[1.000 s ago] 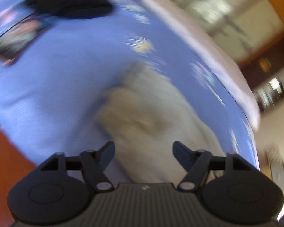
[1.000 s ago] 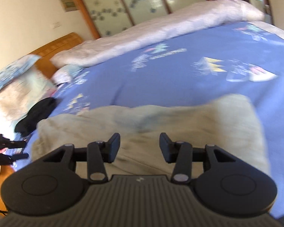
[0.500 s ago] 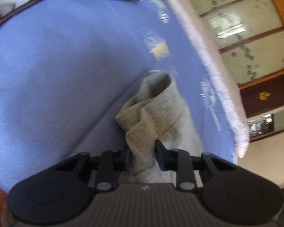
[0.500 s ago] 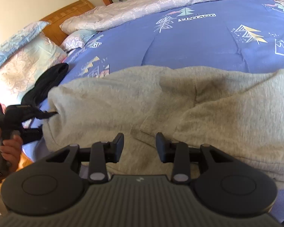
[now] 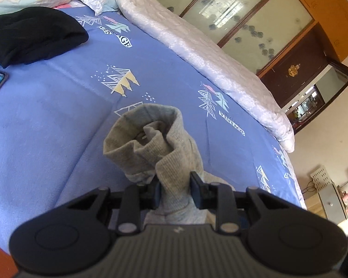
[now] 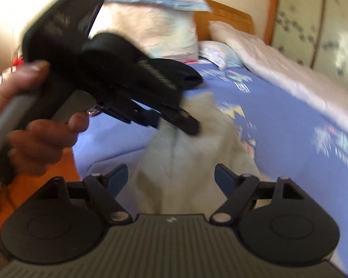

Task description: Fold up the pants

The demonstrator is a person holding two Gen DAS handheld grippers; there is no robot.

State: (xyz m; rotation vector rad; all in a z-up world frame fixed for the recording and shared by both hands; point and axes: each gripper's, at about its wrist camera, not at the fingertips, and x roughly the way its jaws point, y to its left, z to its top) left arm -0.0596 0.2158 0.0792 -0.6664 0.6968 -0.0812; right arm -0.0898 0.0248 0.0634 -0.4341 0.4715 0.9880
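Grey ribbed knit pants [image 5: 160,148] lie bunched on the blue printed bed sheet [image 5: 58,120], one cuffed end lifted and pinched tight between the narrowly set jaws of the left gripper [image 5: 175,191]. In the right wrist view the right gripper [image 6: 171,176] is opening wide, the pale cloth lying between its fingers but not pressed. The pinch holds only a small gather of stretchy cuff, so a quick pull may slip it free, and with nothing anchoring the other end the fold could collapse crooked.

Bright daylight throughout; the left wrist view is sharp, the right motion-blurred, both fisheye-bent at the edges.
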